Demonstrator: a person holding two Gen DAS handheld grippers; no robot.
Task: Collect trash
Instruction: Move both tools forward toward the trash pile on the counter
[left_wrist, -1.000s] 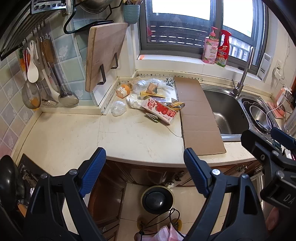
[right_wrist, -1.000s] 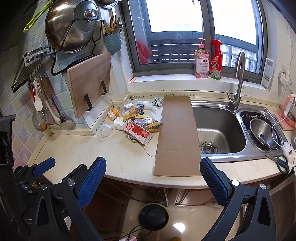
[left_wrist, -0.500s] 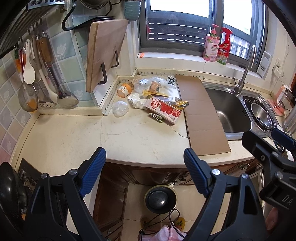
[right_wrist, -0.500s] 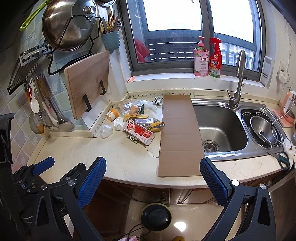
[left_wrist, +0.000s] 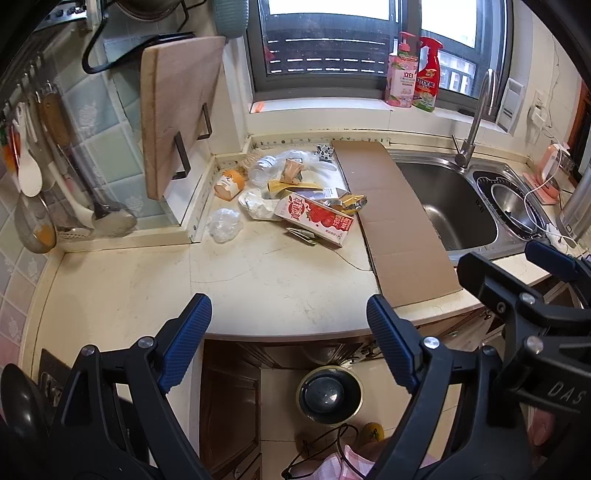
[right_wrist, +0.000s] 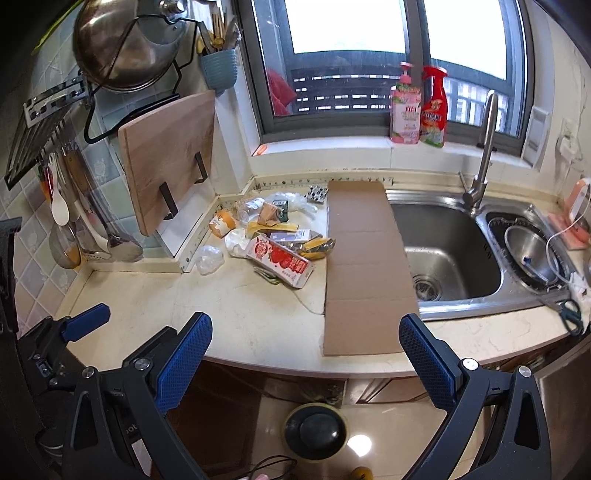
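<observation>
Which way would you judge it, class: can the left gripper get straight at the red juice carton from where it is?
Probably yes: the left gripper is open, and only bare countertop lies before the juice carton.

Black-framed tongs (left_wrist: 288, 321) — ribbed blue pads (left_wrist: 186, 341), silver screws, white "DAS" lettering

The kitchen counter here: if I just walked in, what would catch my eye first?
Probably the heap of trash in the counter's back corner, fronted by a red and white juice carton lying flat. Next to it, a long strip of brown cardboard runs from the wall to the counter's front edge, overlapping the steel sink. Both blue-padded grippers, left and right, hang open and empty.
</observation>
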